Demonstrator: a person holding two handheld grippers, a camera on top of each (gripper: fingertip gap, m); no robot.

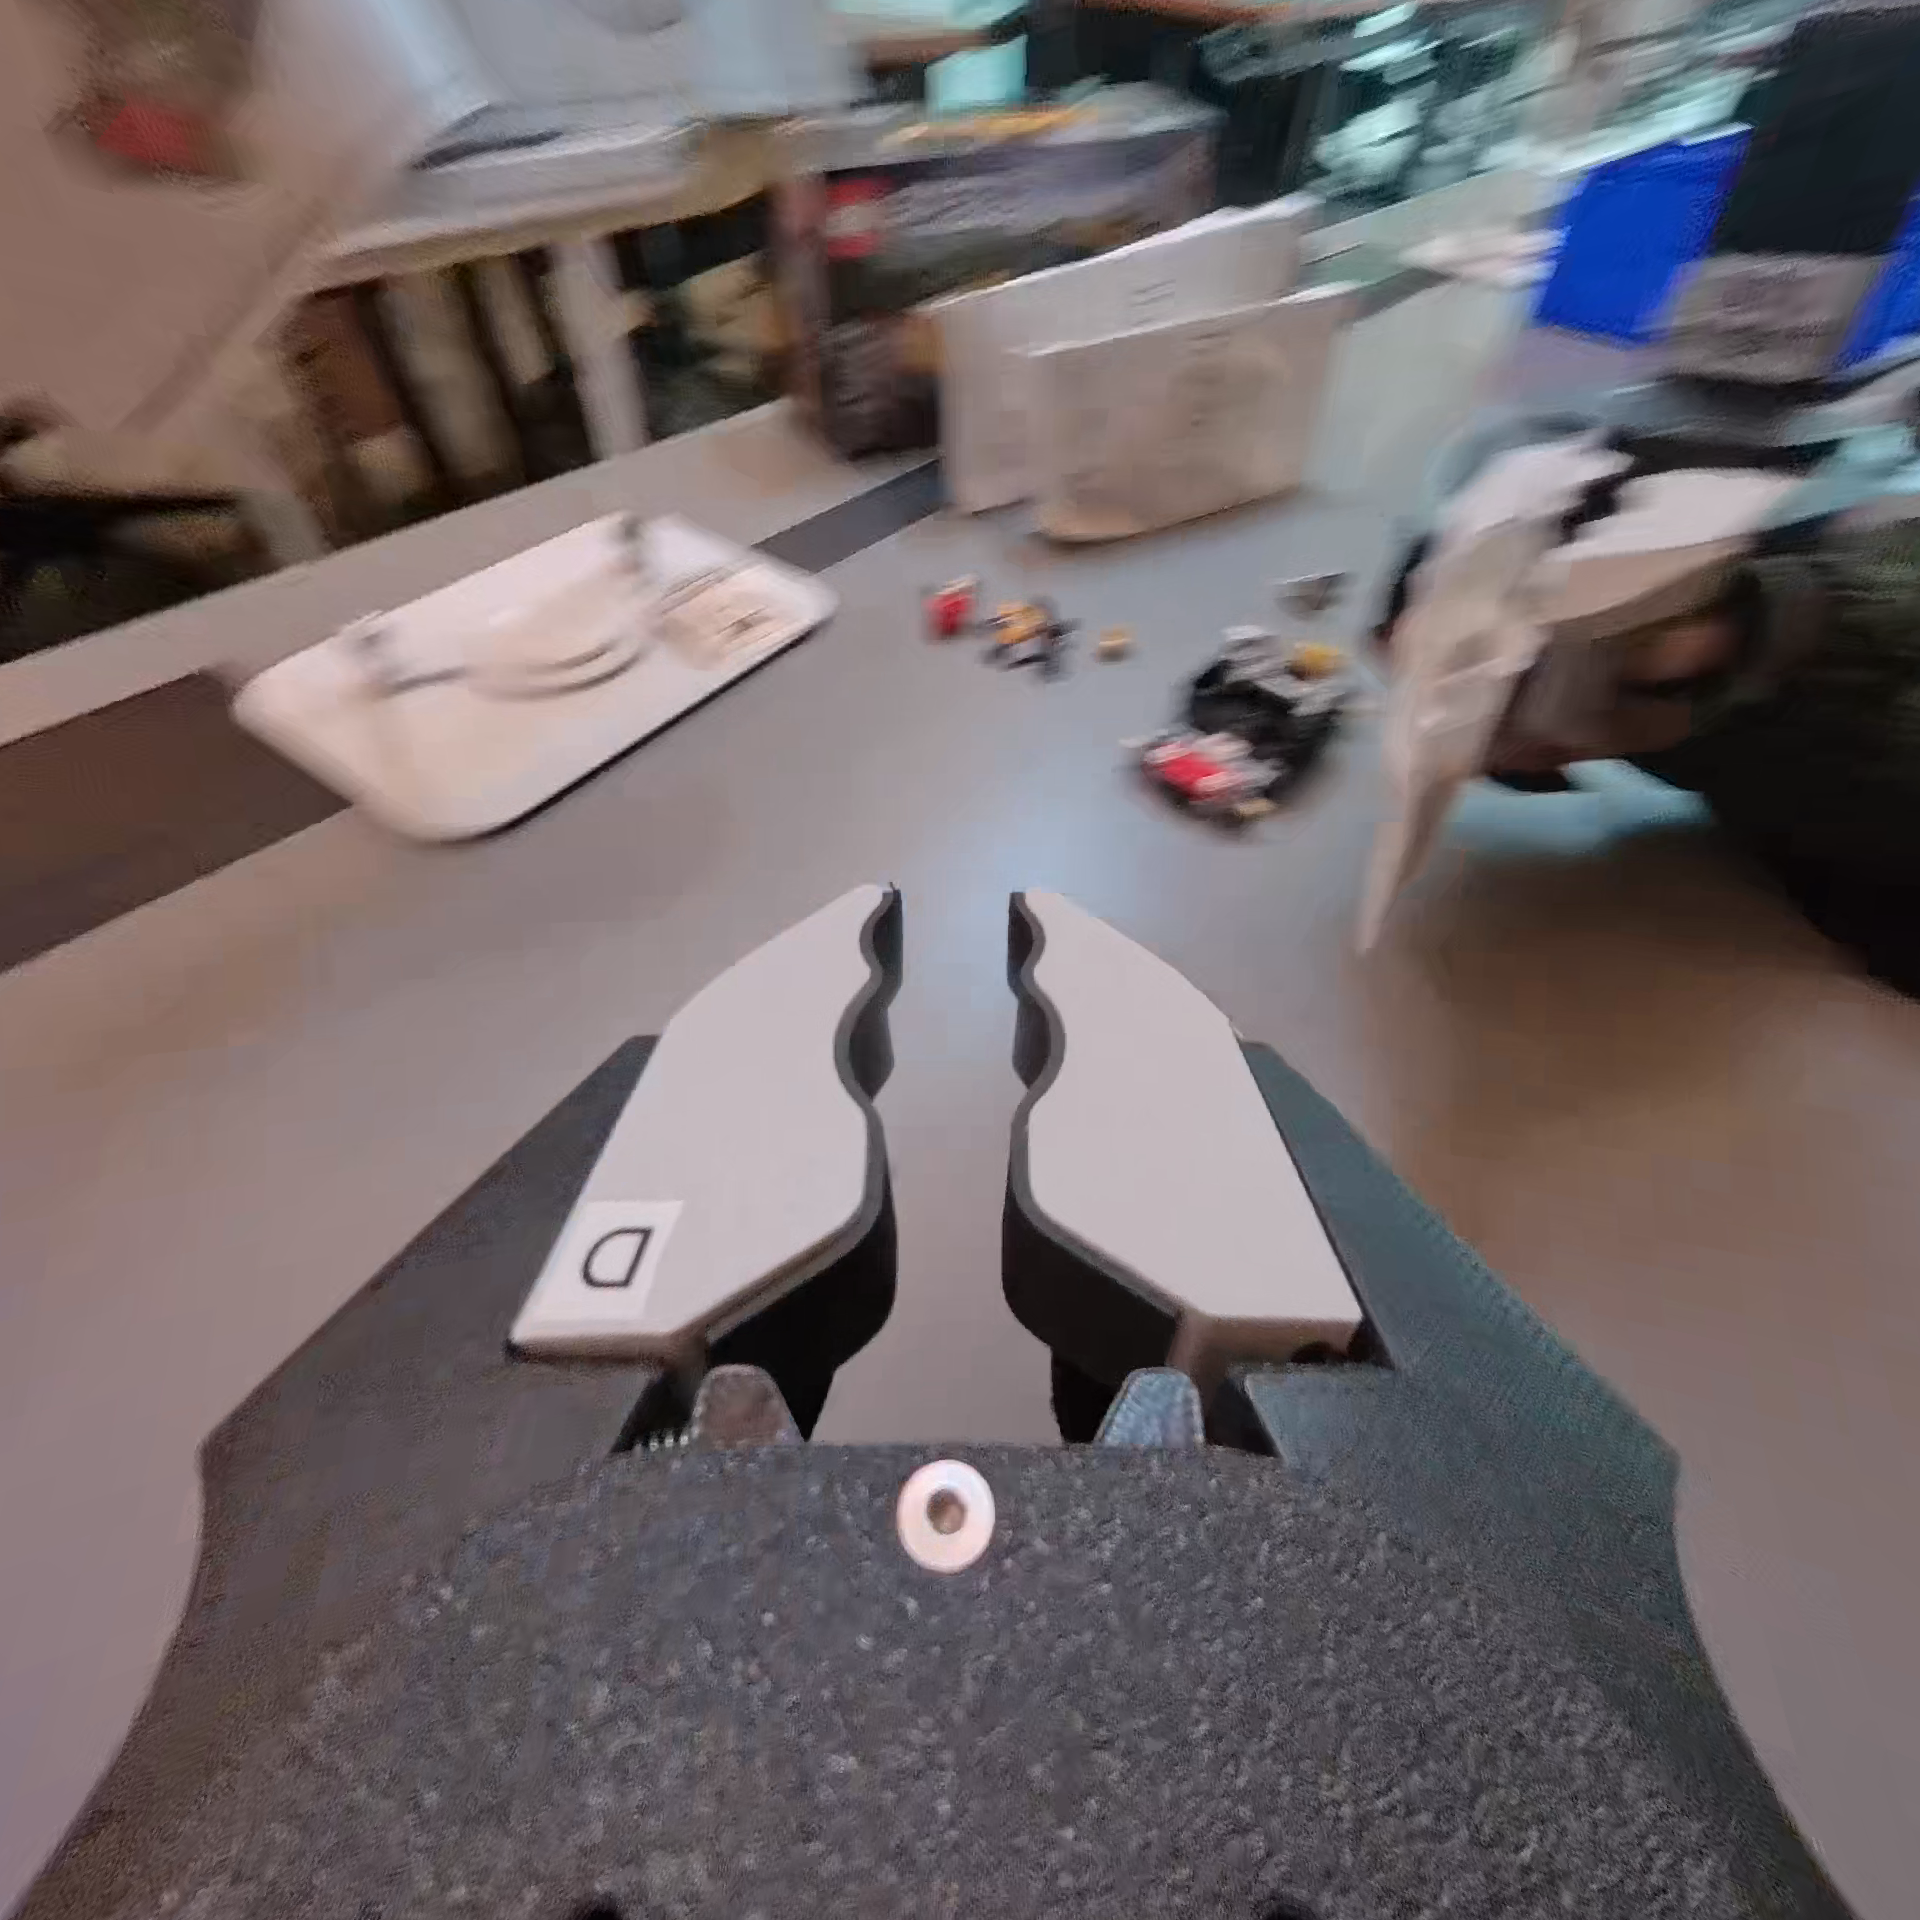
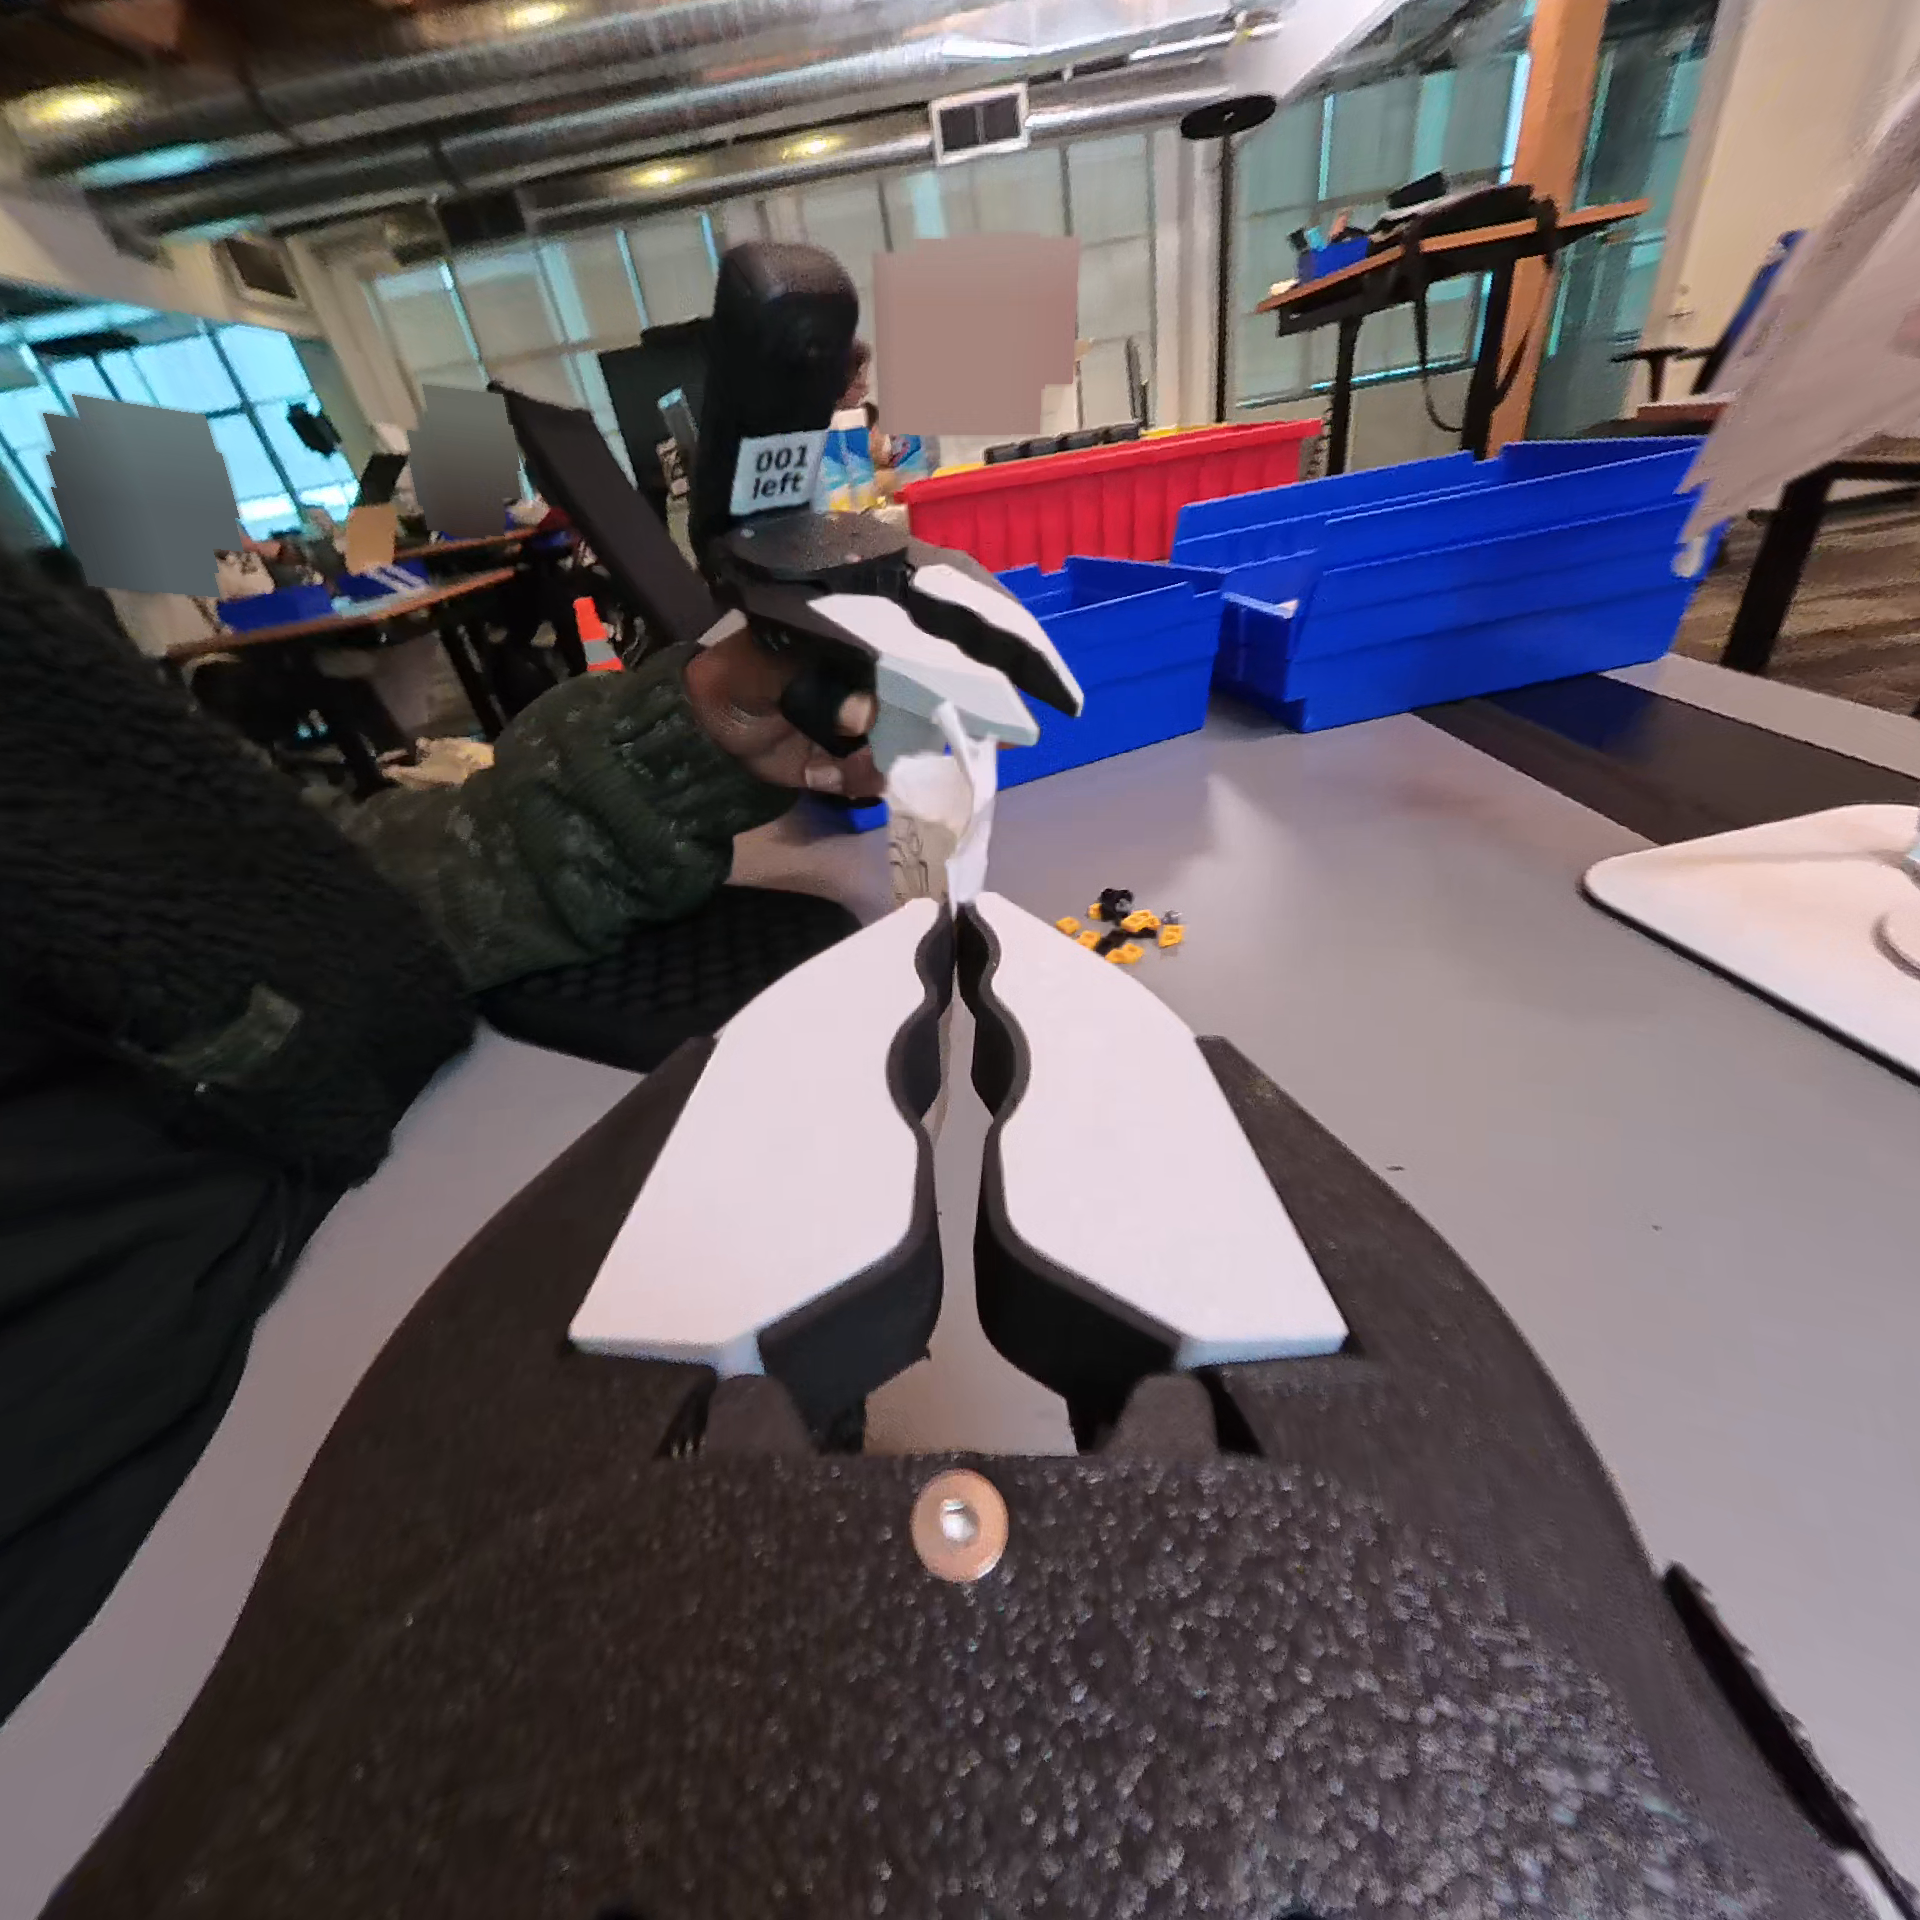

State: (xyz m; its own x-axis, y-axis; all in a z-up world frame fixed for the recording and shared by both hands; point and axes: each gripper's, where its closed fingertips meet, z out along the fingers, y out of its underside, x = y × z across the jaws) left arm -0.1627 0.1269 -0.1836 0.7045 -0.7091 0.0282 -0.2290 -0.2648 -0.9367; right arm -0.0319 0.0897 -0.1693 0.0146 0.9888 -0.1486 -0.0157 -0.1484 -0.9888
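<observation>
My right gripper (image 2: 956, 914) is shut on the lower end of a crumpled white bag (image 2: 961, 821) and holds it above the grey table (image 2: 1351, 1039). The bag runs up to the left gripper (image 2: 997, 686), which a hand in a dark green sleeve (image 2: 582, 810) holds just beyond it. The bag's top touches that gripper's lower finger. In the left wrist view my left gripper (image 1: 954, 899) is open, with only bare table between its fingers. The bag (image 1: 1444, 707) hangs blurred at the right of that view. Small yellow and black pieces (image 2: 1127, 930) lie on the table past the bag.
A white tray (image 1: 540, 665) lies on the table to the left and also shows in the right wrist view (image 2: 1766, 914). Piles of small black, red and yellow pieces (image 1: 1247, 717) lie ahead. White boxes (image 1: 1132, 395), blue bins (image 2: 1455, 582) and a red bin (image 2: 1101, 488) stand at the back. My right fingertips sit around 15 cm from my left ones.
</observation>
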